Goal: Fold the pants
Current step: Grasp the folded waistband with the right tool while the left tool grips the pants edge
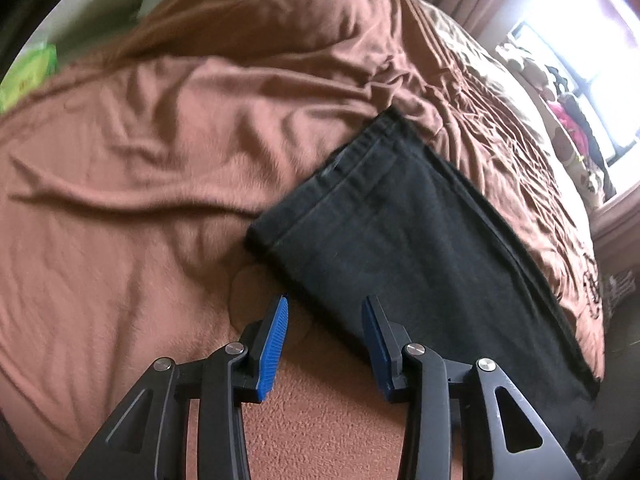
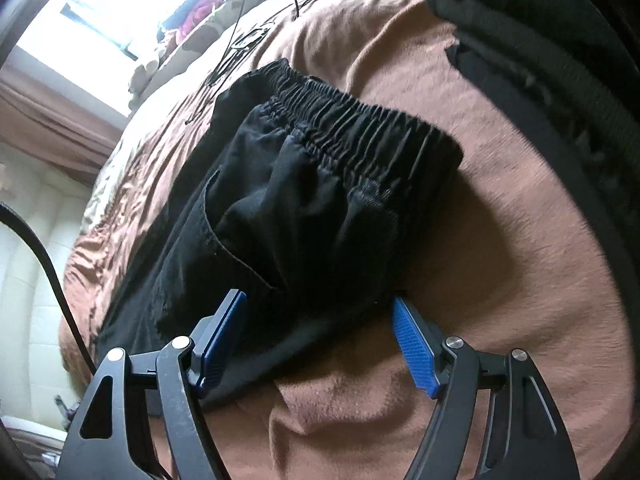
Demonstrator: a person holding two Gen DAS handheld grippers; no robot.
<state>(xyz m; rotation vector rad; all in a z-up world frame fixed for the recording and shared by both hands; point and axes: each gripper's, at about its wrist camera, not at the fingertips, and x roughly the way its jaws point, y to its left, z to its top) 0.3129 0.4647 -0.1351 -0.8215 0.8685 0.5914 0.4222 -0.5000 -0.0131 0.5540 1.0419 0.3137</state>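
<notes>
In the left wrist view, the left gripper point(image 1: 325, 312) stands with its jaws apart and nothing between them; its blue pads point(image 1: 274, 344) hang just above the brown blanket point(image 1: 132, 184), beside the near edge of the black pants point(image 1: 408, 240). The pants lie flat on the bed as a long dark strip that runs from the lower right up toward the middle, where the hem ends sit together. The lower end of the strip is cut off behind the gripper's right finger. Farther off, the blanket bunches into blurred folds, and a green object point(image 1: 30, 74) at the left edge is too smeared to identify. A bright window point(image 1: 580, 68) washes out the far right.

In the right wrist view, the right gripper point(image 2: 318, 314) is spread wide, straddling the waist end of the pants point(image 2: 304, 200) without pinching the cloth. The gathered waistband point(image 2: 340, 120) lies beyond. Dark fabric point(image 2: 540, 40) fills the upper right, partly out of frame. A thin cable point(image 2: 240, 32) crosses the bed near the glaring window point(image 2: 120, 0).
</notes>
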